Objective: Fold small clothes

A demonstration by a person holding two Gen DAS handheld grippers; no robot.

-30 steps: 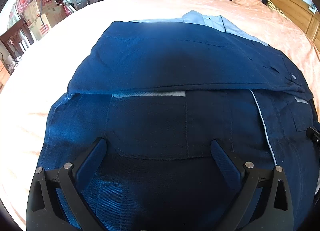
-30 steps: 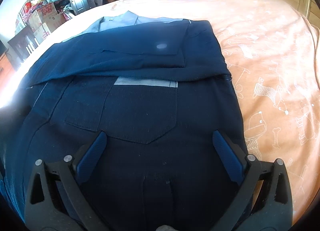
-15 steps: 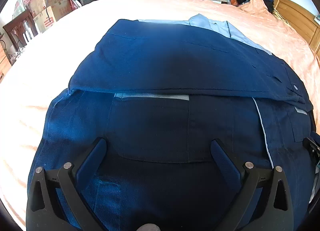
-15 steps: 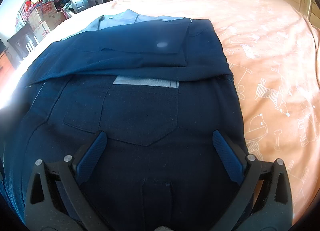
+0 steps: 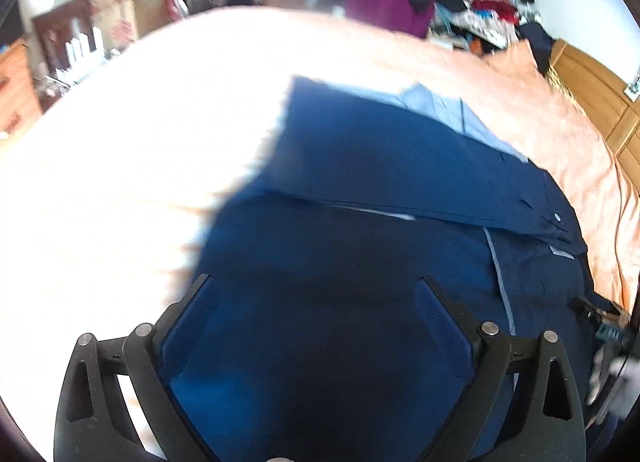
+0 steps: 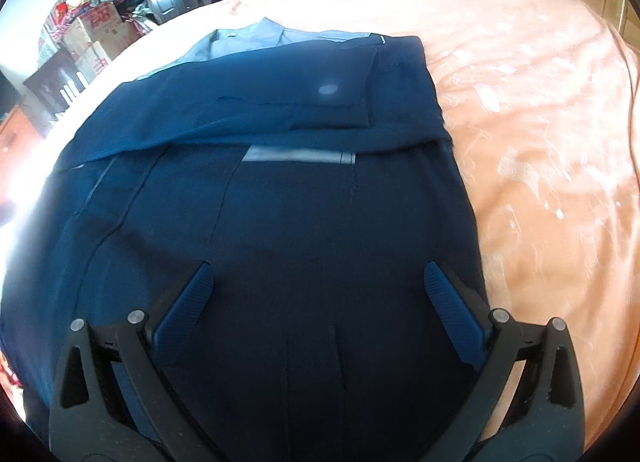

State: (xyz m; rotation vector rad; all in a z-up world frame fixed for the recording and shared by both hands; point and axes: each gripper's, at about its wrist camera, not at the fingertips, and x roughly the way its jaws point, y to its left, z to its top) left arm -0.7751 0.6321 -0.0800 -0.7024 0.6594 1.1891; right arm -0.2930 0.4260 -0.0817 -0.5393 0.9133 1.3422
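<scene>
both grippers' fingers [image 5: 440,326] spread, navy garment [image 6: 320,222] cropped, left view blurred

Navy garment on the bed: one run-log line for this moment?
navy garment: partly folded, flat on peach bedspread | left tool: open, empty, above it | right tool: open, empty, above it

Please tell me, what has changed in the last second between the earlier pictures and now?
The left gripper has swung toward its left, so the navy garment now sits right of centre and more sunlit bedsheet shows; this view is blurred. The right gripper barely moved. Both stay open, holding nothing. The garment's fold is unchanged.
</scene>
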